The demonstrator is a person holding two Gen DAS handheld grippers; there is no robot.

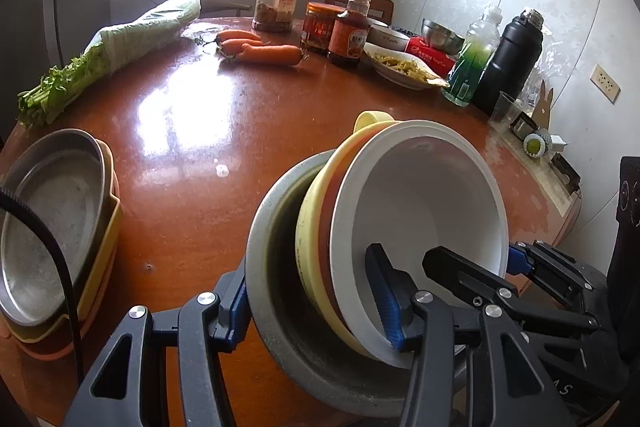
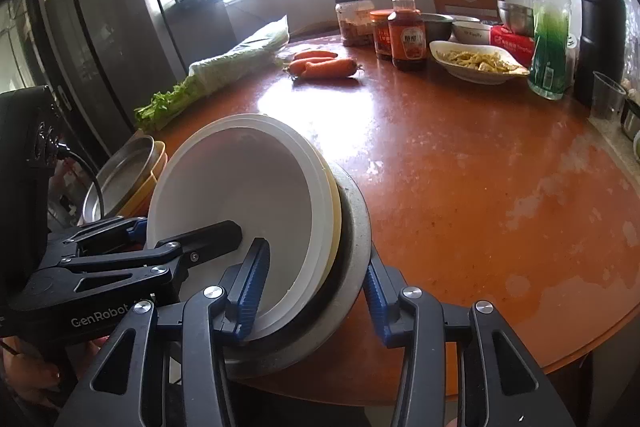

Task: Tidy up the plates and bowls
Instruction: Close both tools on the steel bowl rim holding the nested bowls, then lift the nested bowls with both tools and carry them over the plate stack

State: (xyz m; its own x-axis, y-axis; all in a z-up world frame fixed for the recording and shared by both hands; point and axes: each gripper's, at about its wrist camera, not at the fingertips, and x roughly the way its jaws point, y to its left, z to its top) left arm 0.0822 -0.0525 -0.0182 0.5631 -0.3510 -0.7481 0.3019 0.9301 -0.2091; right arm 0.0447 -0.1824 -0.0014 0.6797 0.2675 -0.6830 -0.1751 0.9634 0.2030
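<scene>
A nested stack of bowls is tilted on edge at the table's near side: a grey metal bowl (image 1: 280, 307) outermost, a yellow bowl (image 1: 316, 211) and a white bowl (image 1: 424, 203) inside. My left gripper (image 1: 312, 311) clamps the stack's near rim, one finger outside the metal bowl, one inside the white bowl. My right gripper (image 2: 316, 291) grips the same stack (image 2: 240, 187) from the opposite side, one finger inside the white bowl, one behind the metal bowl (image 2: 352, 227). A stack of plates (image 1: 52, 223) with a metal plate on top lies at the left; it also shows in the right wrist view (image 2: 128, 171).
On the round brown table (image 1: 224, 131) stand carrots (image 1: 260, 51), bagged celery (image 1: 120, 47), jars and a sauce bottle (image 1: 350, 27), a dish of food (image 1: 404, 67), a green bottle (image 1: 474, 59), a black flask (image 1: 512, 59) and a plastic cup (image 1: 506, 109). A fridge (image 2: 104, 39) stands left.
</scene>
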